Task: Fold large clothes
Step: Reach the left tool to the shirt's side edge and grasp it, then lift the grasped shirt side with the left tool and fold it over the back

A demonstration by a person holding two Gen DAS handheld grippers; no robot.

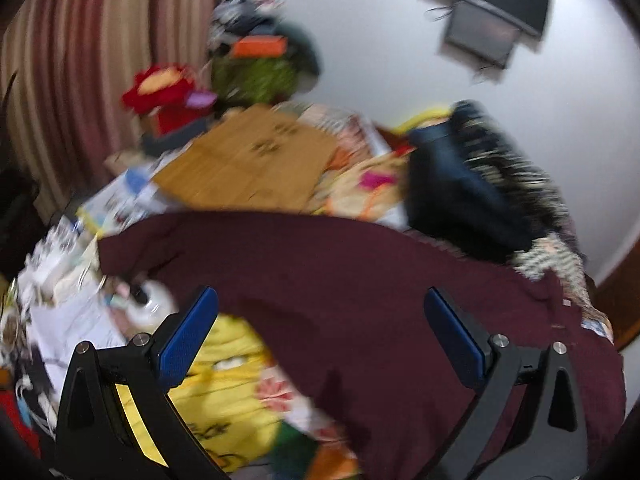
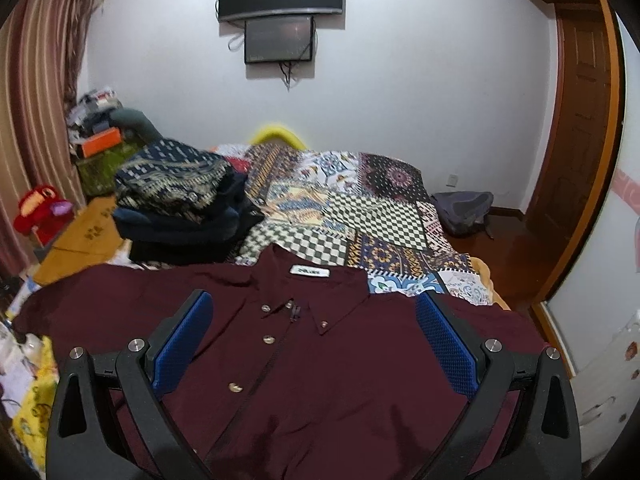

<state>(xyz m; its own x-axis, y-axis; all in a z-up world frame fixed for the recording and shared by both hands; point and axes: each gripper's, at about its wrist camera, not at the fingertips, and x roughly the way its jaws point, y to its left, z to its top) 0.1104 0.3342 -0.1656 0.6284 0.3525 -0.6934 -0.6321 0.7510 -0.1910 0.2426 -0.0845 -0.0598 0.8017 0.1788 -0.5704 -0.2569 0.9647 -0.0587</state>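
Note:
A maroon button-up shirt (image 2: 312,344) lies spread front-up on the bed, collar with a white label toward the wall. My right gripper (image 2: 314,336) hovers open above its chest, blue pads on either side of the button line, holding nothing. The left wrist view is blurred; there the same shirt (image 1: 360,300) stretches across, one sleeve reaching left. My left gripper (image 1: 320,328) is open over the shirt's left part, with nothing between its fingers.
A stack of folded dark clothes (image 2: 180,208) sits beyond the shirt on the patchwork bedspread (image 2: 360,208). Left of the bed are a cardboard box (image 2: 86,236), a red plush toy (image 2: 40,208) and clutter. A backpack (image 2: 464,212) lies on the floor by the wooden door (image 2: 580,140).

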